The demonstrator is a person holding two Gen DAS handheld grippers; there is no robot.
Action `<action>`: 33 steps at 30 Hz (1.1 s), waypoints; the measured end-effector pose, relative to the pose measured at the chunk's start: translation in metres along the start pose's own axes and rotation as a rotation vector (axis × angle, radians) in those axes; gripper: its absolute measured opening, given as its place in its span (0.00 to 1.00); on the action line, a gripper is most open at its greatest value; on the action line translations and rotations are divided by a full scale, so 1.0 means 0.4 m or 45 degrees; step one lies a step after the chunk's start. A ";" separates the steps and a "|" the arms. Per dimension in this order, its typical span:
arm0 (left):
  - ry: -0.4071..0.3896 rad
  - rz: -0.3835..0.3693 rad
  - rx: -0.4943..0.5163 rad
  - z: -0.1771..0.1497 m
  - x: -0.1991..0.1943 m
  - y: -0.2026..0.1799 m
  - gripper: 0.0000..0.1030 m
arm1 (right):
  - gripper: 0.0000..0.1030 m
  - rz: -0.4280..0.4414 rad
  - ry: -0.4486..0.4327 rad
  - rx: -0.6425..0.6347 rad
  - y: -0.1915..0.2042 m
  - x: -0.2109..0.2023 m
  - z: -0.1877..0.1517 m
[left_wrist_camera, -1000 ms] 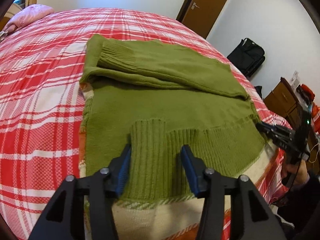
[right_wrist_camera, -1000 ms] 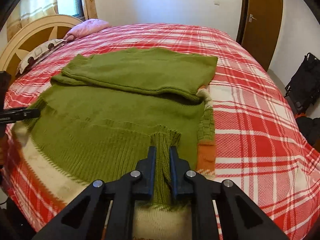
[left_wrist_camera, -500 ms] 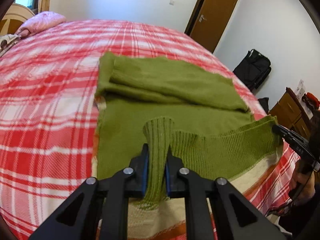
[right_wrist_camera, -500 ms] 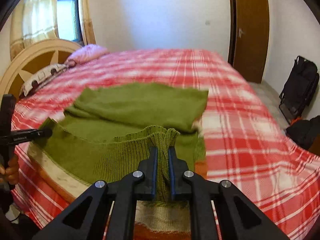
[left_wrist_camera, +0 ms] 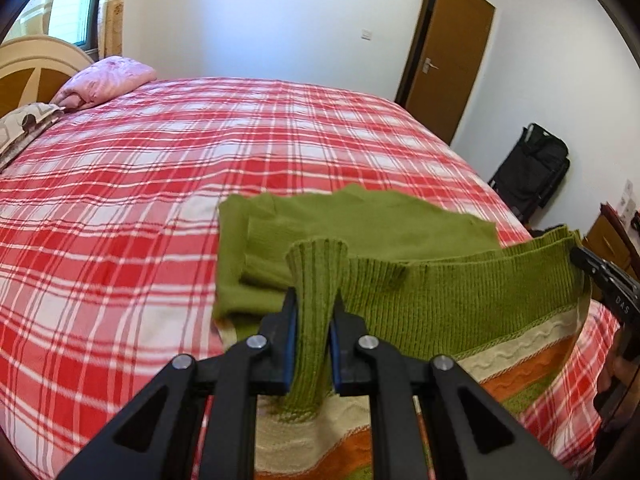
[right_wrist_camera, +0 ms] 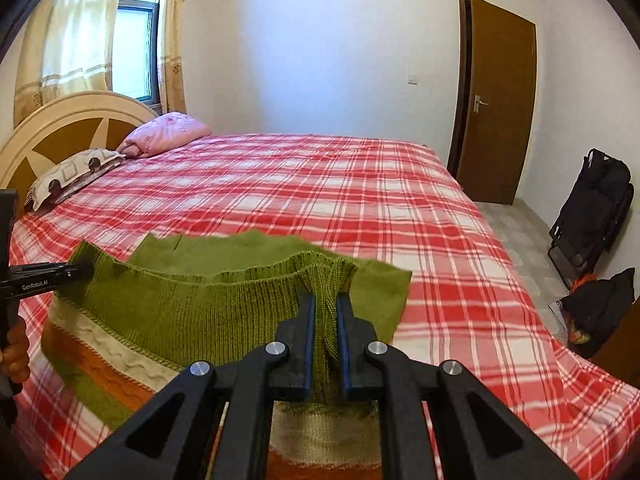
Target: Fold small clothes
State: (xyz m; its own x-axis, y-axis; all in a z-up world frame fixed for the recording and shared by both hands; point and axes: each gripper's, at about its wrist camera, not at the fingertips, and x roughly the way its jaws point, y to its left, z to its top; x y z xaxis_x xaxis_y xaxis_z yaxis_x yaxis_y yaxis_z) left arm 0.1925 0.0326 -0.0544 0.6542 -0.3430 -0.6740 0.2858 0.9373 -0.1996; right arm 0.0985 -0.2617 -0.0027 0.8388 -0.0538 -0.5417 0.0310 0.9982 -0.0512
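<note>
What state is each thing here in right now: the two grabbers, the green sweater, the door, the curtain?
Left gripper: jaws shut on the sweater's ribbed hem.
Right gripper: jaws shut on the same hem.
Green sweater: partly folded, hem lifted off the bed.
Door: open.
Curtain: drawn aside from the middle pane.

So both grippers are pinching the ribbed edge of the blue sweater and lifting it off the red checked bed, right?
Almost. The sweater is green, not blue, as both wrist views show. The rest holds: the left gripper and the right gripper each pinch its ribbed edge, lifted above the red checked bed.
</note>
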 end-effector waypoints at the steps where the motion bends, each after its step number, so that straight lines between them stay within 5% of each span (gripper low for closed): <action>1: -0.002 0.004 -0.008 0.009 0.010 0.003 0.13 | 0.09 -0.006 -0.004 -0.004 0.001 0.013 0.008; 9: -0.023 0.043 -0.033 0.086 0.079 0.016 0.13 | 0.09 -0.040 -0.027 -0.013 -0.008 0.103 0.070; 20: -0.046 0.144 -0.078 0.200 0.244 0.022 0.13 | 0.09 -0.183 -0.005 0.061 -0.053 0.355 0.126; 27: 0.001 0.322 -0.093 0.211 0.380 0.039 0.13 | 0.08 -0.283 0.134 0.036 -0.064 0.517 0.060; 33: 0.069 0.352 -0.153 0.185 0.426 0.077 0.19 | 0.08 -0.278 0.212 0.027 -0.067 0.550 0.048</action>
State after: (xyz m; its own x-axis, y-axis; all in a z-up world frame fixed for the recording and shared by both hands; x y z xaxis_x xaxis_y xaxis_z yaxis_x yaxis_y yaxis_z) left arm 0.3646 -0.0016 -0.1226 0.6566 -0.0734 -0.7506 0.0153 0.9963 -0.0840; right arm 0.2925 -0.2999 -0.1044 0.7102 -0.2696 -0.6503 0.2143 0.9627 -0.1651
